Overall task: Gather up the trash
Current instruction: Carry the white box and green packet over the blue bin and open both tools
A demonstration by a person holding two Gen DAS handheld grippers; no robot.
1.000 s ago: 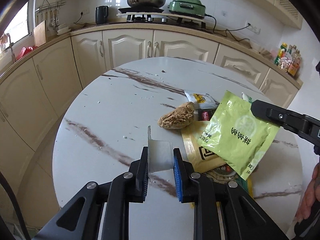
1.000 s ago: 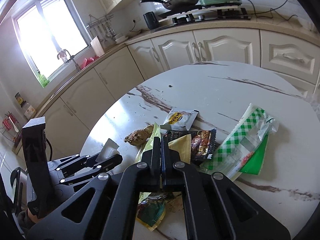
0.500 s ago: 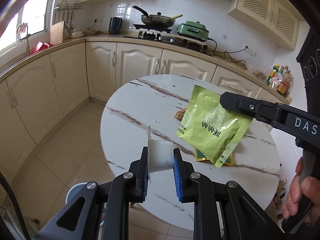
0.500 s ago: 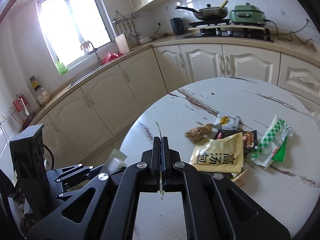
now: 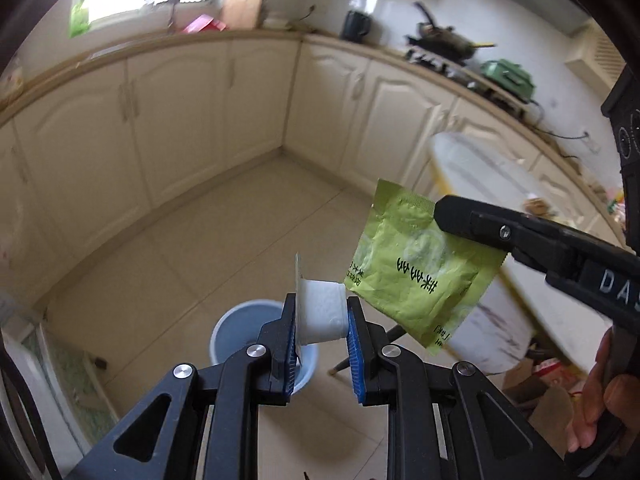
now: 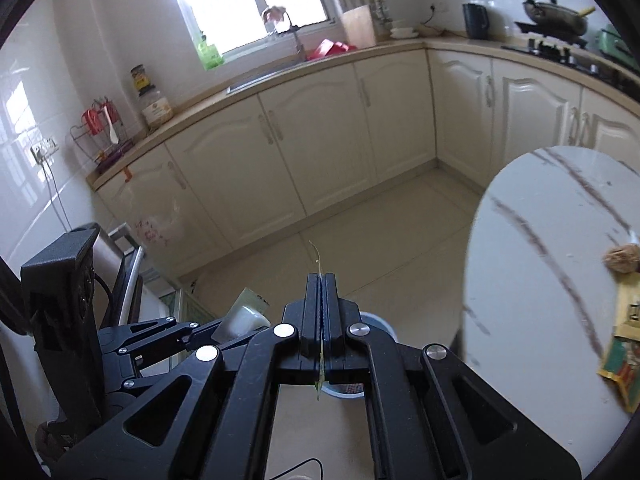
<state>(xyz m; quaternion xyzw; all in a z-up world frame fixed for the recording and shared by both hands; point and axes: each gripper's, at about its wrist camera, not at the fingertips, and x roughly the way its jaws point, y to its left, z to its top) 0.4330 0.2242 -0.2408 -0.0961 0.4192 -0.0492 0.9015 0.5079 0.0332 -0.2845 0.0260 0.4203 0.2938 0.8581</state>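
Note:
My left gripper (image 5: 321,308) is shut on a small white plastic cup (image 5: 323,310) with a peeled foil lid and holds it in the air above a light blue trash bin (image 5: 240,328) on the floor. My right gripper (image 6: 321,280) is shut on a green snack wrapper (image 5: 416,264), which hangs just right of the cup in the left wrist view; in the right wrist view the wrapper (image 6: 320,268) shows edge-on. The bin (image 6: 376,322) lies mostly hidden under the right gripper. The left gripper (image 6: 244,316) with the cup shows at lower left.
The round marble table (image 6: 540,280) stands to the right with a brown crumpled lump (image 6: 622,258) and yellow wrappers (image 6: 624,344) on it. Cream cabinets (image 5: 192,120) line the walls. Tiled floor (image 5: 200,248) lies around the bin. A cardboard box (image 5: 536,388) sits under the table.
Both grippers have swung left, away from the table, carrying the cup and the green wrapper. The view now faces the floor and the blue bin below them.

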